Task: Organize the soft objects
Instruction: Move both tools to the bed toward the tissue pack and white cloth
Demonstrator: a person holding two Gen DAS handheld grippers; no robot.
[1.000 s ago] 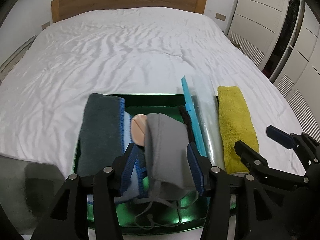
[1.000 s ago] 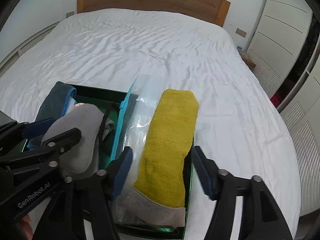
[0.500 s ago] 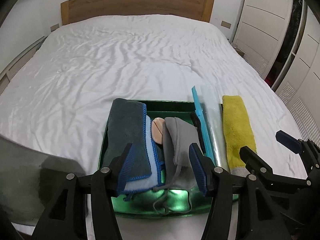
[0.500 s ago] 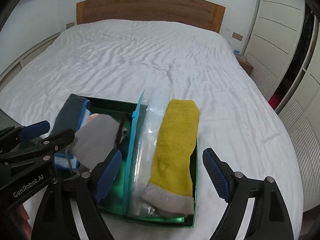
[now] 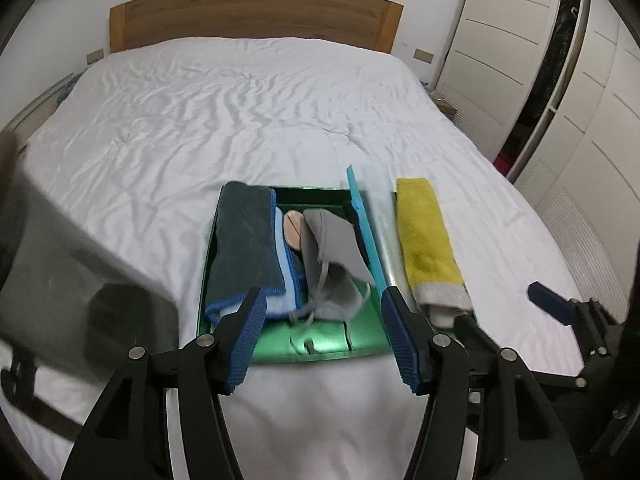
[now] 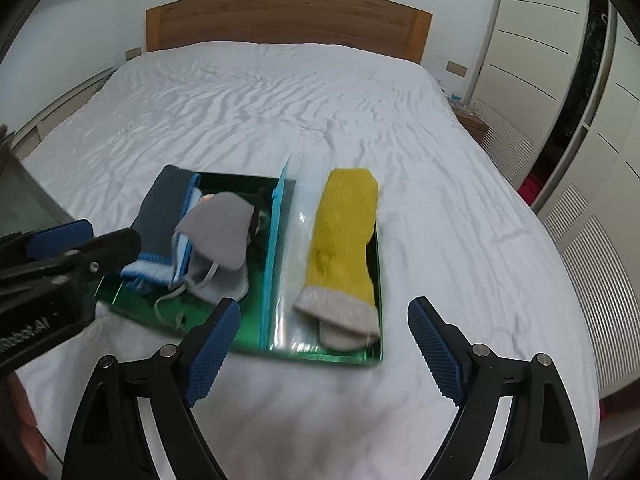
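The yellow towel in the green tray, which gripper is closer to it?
The right gripper. The yellow towel lies just ahead of its open, empty jaws. The left gripper sits further over, facing the grey mask, its empty jaws opening.

A glossy green tray (image 5: 320, 350) is seen on a white, rippled bedsheet (image 5: 240, 120). In it, a dark grey cloth (image 5: 244, 240) is edged in bright blue, with a pale blue layer beneath. A mid-grey mask (image 5: 332, 248) is shown beside a peach disc (image 5: 294, 229). A clear bag (image 6: 298, 240) is topped by a turquoise strip (image 6: 272, 256). The yellow towel (image 6: 344, 236) is banded in light grey at one end. The headboard (image 6: 288, 20) is brown wood; the wardrobe (image 5: 520, 40) is cream.
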